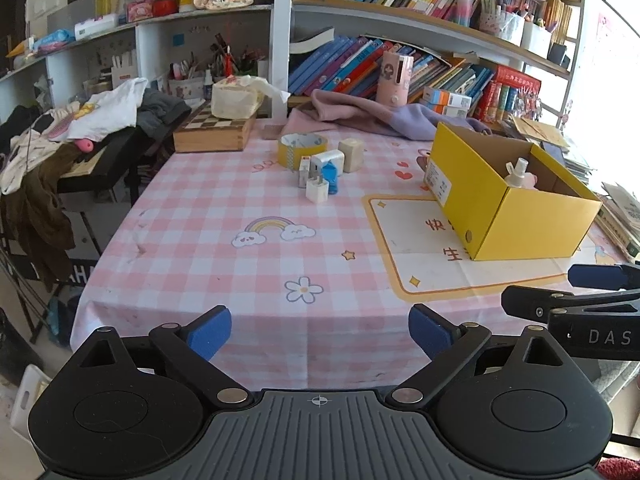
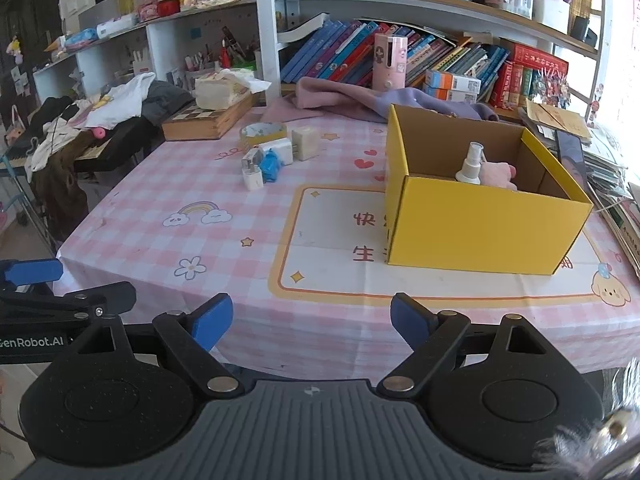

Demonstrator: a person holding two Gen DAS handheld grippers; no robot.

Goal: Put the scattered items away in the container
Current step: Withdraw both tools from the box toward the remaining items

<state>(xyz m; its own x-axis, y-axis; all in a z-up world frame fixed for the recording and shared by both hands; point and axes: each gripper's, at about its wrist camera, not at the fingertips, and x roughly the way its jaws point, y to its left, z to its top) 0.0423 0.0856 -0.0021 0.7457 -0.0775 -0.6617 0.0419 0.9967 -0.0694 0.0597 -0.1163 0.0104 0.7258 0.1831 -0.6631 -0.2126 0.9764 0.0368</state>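
My left claw [image 1: 319, 332] and right claw [image 2: 312, 322]: both wide, empty, bottom centre; yellow box [image 2: 472, 224] right, chargers [image 2: 264, 158] upper centre of worktop [image 2: 224, 256]

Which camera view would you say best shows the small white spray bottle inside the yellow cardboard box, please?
The right wrist view: the small white spray bottle shows its nozzle, neck and shoulders above the yellow cardboard box wall. The left wrist view shows only the bottle's top, the near wall hiding the rest.

Spray bottle [image 2: 469, 168] base hidden behind yellow box [image 2: 480, 220] wall.
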